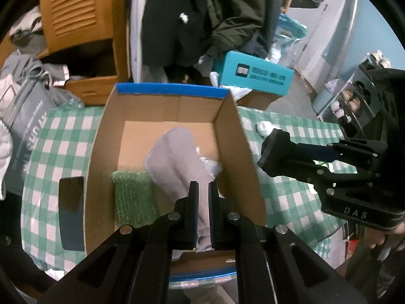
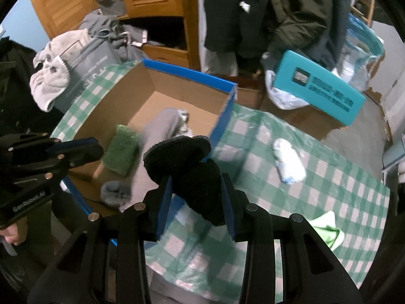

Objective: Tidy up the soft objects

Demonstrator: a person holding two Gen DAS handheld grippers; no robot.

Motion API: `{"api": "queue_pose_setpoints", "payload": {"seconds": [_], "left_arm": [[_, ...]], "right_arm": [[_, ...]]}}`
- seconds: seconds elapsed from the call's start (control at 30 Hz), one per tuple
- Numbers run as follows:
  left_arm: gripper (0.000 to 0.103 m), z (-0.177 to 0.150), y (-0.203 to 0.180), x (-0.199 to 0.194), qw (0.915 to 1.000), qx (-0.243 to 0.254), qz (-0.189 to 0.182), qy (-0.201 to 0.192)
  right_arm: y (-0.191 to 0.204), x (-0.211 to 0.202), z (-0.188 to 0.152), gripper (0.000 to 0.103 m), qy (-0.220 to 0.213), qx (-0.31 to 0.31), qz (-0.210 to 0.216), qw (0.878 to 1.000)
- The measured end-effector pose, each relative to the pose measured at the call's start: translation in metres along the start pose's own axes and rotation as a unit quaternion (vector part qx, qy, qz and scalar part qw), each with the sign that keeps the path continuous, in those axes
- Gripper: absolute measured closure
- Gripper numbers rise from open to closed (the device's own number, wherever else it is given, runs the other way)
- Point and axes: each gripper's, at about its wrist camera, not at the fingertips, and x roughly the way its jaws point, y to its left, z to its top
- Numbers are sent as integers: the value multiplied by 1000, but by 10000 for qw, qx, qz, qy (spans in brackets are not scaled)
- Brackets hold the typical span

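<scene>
Our left gripper [image 1: 201, 197] pinched the grey cloth [image 1: 177, 157]; our right gripper [image 2: 197, 190], part-open, clamped a black sock [image 2: 192, 162] — it could snag the box [image 2: 222, 116] rim and drop outside.

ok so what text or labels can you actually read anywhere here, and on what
"DAS": on the right gripper body, seen from the left wrist view.
"GenRobot.AI": on the left gripper body, seen from the right wrist view.
Teal box: a square logo and two lines of dark characters, too blurred to read.
Grey bag: large pale lettering, sideways and too blurred to read.
Cardboard box: no text visible.
</scene>
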Motion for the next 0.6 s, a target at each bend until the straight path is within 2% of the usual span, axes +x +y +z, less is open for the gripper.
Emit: {"api": "queue_pose_setpoints", "payload": {"seconds": [0.43,0.53,0.6], "left_arm": [[94,-4,27,4,9996,-228,135,68],[85,-4,30,5,9995,-267,182,68],[73,-5,32,6,9993,-297,208,60]], "right_arm": [[36,35,17,66,199,-234,192,9993],[38,38,19,64,219,-212,246,9992],[37,39,20,62,217,-181,313,9991]]}}
